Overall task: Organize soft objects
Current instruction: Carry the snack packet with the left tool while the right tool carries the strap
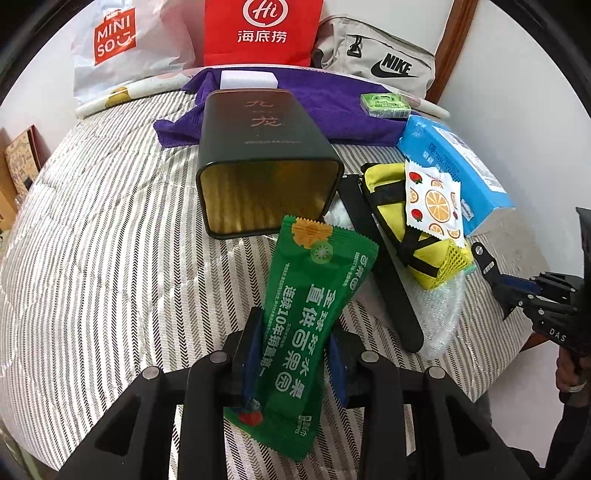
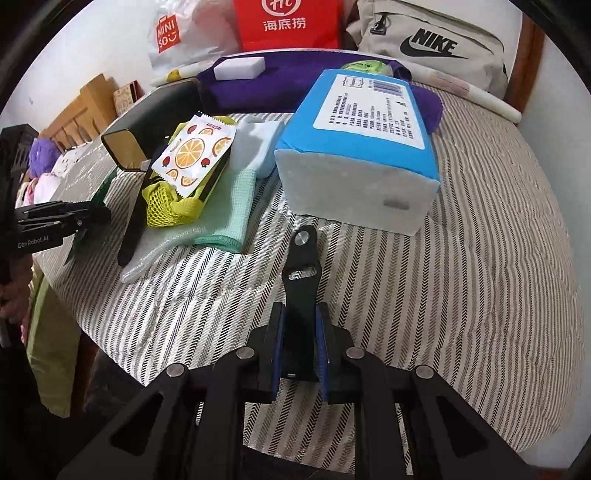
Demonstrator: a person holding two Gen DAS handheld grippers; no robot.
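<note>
My left gripper [image 1: 295, 347] is shut on a green snack packet [image 1: 310, 306], held above the striped bed with its top end near the open mouth of a dark tin [image 1: 258, 158] lying on its side. My right gripper [image 2: 301, 332] is shut on a black flat metal tool [image 2: 301, 273], which also shows at the right of the left wrist view [image 1: 487, 262]. A fruit-print sachet [image 2: 195, 155] lies on a yellow mesh pouch [image 2: 166, 210]. A blue tissue pack [image 2: 365, 147] lies just beyond the right gripper.
A mint cloth [image 2: 232, 210], bubble wrap [image 2: 147, 258] and a black strap [image 1: 388, 266] lie beside the pouch. A purple towel [image 1: 332, 107] with a white block [image 1: 247, 79] and a green packet [image 1: 384, 105] lies behind. Shopping bags [image 1: 258, 33] and a Nike bag [image 2: 436, 44] line the wall.
</note>
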